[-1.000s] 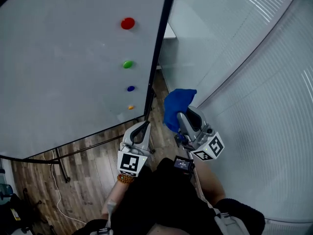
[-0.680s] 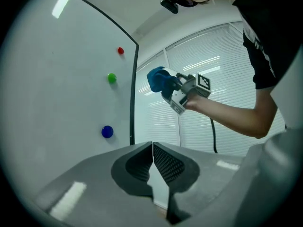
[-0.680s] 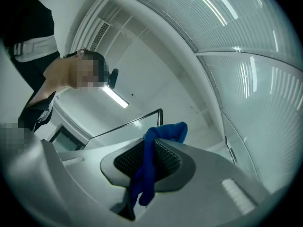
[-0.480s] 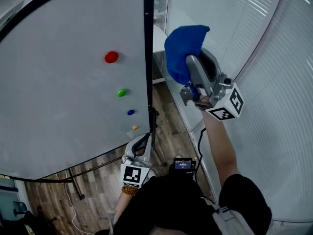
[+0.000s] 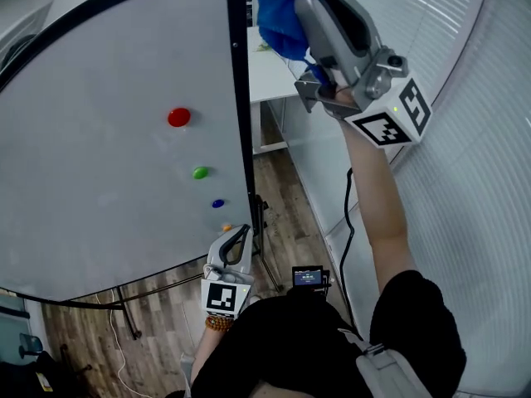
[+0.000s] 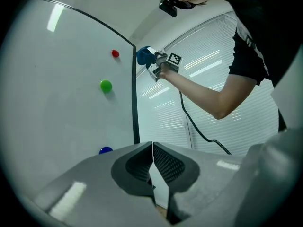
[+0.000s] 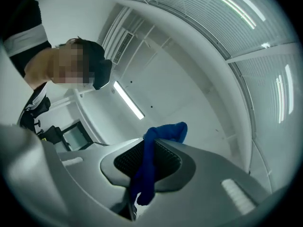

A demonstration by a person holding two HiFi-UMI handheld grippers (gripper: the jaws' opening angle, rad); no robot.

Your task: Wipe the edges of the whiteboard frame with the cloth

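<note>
The right claw [image 7: 147, 150] is clamped on the blue cloth [image 5: 278, 11], held high just beside the top of the frame's [image 5: 241, 98] right edge, apparently not yet touching it; the left claw [image 6: 152, 150] hangs low, jaws together on nothing; I'd say press the bunched cloth onto the black strip, then draw it down in one steady pass, clear of the magnets [image 5: 178, 117].

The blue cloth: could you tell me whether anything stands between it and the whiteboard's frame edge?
Nothing visible does: the cloth, clamped in the right gripper, is beside the black frame edge, only air between.
</note>
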